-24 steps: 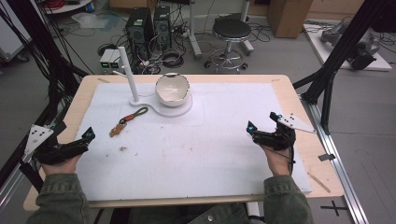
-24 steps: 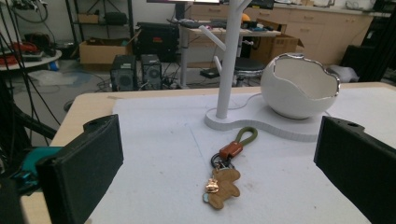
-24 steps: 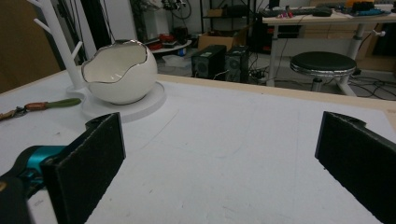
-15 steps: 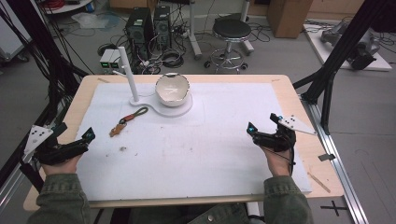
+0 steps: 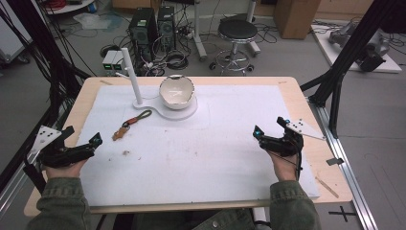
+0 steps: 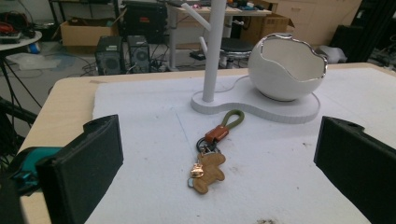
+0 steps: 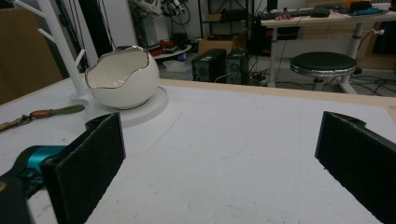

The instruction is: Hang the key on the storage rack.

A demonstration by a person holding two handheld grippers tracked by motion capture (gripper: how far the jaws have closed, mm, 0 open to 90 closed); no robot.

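**Inspector A:** Nearest the person, what of the left hand-held gripper?

**Inspector B:** Held low at the left edge of the white foam mat covering the wooden table. Jaws spread wide, released, nothing between them. In the left gripper view both black pads stand well apart on either side of the frame.

**Inspector A:** And the right hand-held gripper?

**Inspector B:** Near the mat's right edge, likewise released and empty. Both forearms wear olive-green sleeves.

**Inspector A:** Next item out?

**Inspector B:** A keyring with a tan bear-shaped leather tag, an orange-brown clasp and an olive-green cord loop. It lies flat on the mat, ahead of the left gripper, apart from both grippers. Its loop end points at the stand.

**Inspector A:** Describe the stand.

**Inspector B:** A flat white base with a white upright post with side pegs at its left. On its right sits a white egg-shaped bowl with a jagged silver rim, upright.

**Inspector A:** Beyond the table?

**Inspector B:** Black computer towers, a black round stool and floor cables.
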